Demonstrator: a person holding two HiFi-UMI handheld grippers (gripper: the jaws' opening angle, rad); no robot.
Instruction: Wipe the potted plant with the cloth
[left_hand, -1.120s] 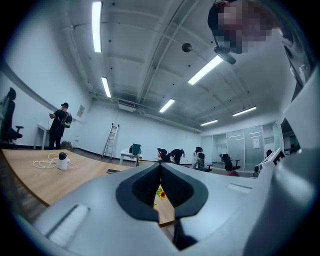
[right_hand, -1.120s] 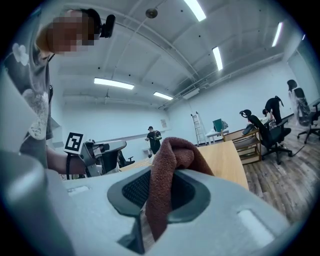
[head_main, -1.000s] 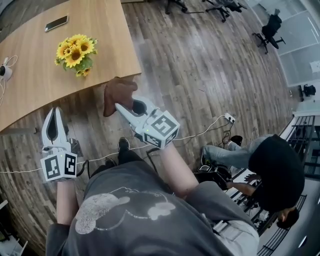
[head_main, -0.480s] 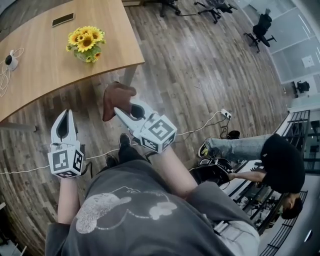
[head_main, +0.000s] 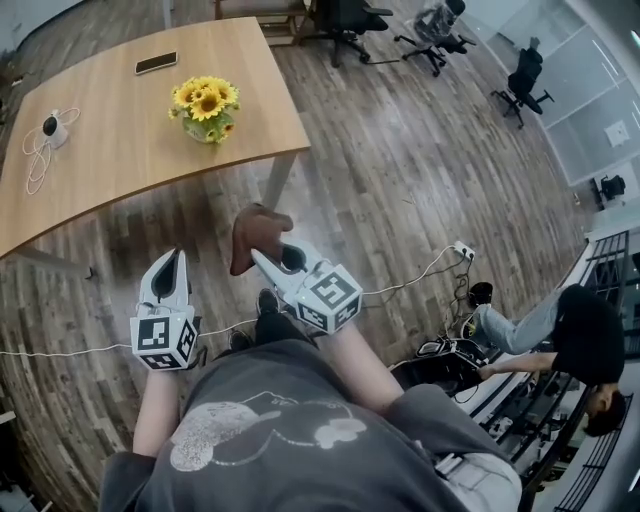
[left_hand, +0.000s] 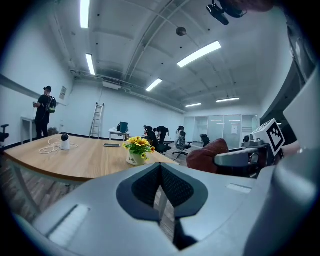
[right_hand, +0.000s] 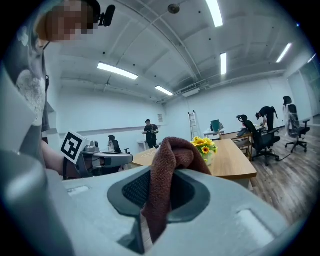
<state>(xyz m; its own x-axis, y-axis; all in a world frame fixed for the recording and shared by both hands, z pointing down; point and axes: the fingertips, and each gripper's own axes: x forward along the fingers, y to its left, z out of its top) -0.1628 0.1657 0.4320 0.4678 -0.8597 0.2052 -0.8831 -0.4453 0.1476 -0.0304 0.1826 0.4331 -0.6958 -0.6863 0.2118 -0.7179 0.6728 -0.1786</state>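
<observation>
Holding cloth (head_main: 255, 230) clamped in right gripper (head_main: 262, 258); left gripper (head_main: 170, 258) clenched, empty; potted plant (head_main: 205, 107) well ahead; approach level, dab petals lightly.

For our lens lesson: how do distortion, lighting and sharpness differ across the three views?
Head view: floorboards bow, fisheye-style, under even light. Left gripper view: black vignetted corners, ceiling lights blown out. Right gripper view: same vignette; the close cloth looks slightly soft.
</observation>
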